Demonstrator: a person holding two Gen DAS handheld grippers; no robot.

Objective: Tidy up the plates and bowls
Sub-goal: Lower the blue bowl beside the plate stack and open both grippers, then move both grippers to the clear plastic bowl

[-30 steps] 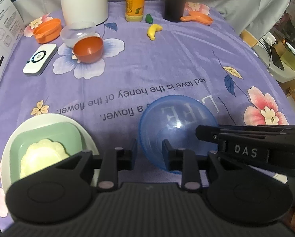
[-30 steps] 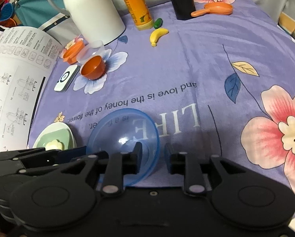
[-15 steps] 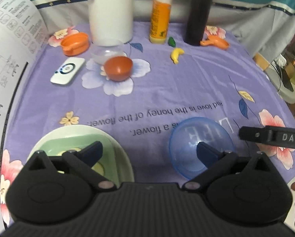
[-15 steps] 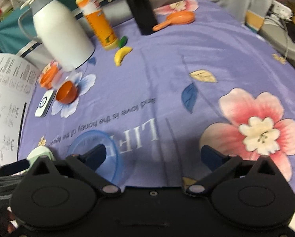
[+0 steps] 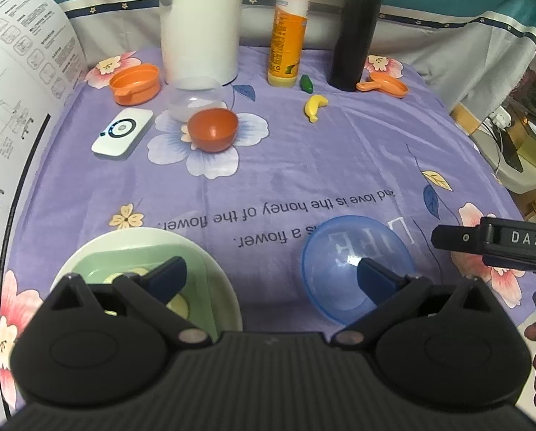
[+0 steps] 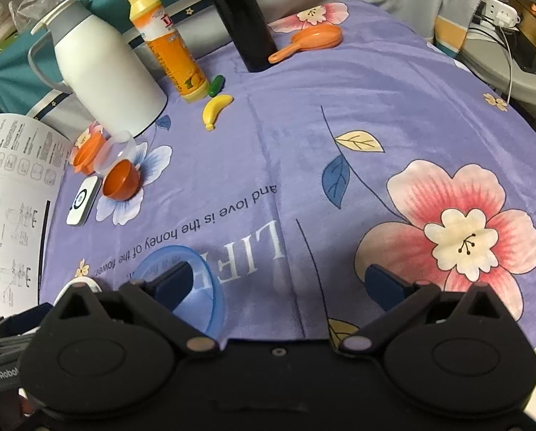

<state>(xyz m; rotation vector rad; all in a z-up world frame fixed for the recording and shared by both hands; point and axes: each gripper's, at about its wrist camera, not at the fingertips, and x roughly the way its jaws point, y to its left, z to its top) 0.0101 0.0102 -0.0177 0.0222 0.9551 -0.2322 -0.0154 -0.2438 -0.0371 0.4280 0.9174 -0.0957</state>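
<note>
A clear blue bowl [image 5: 343,248] stands on the purple cloth near the front; it also shows in the right wrist view [image 6: 199,287]. Left of it a white plate [image 5: 225,287] holds a green square dish [image 5: 199,283] with a pale yellow piece in it. An orange bowl [image 5: 213,129] and a clear bowl [image 5: 195,95] stand at the back left, by an orange pot [image 5: 135,82]. My left gripper [image 5: 268,274] is open and empty, above the gap between plate and blue bowl. My right gripper [image 6: 280,282] is open and empty, right of the blue bowl.
A white jug [image 5: 199,21], an orange bottle [image 5: 287,36] and a black flask [image 5: 354,32] stand along the back edge. A toy banana [image 5: 315,106], a green toy [image 5: 306,83], an orange toy pan [image 5: 384,84] and a white device [image 5: 122,132] lie nearby. A printed sheet [image 5: 13,107] rises at the left.
Both grippers have opened wide and pulled back and up from the blue bowl. The bowl stays on the cloth.
</note>
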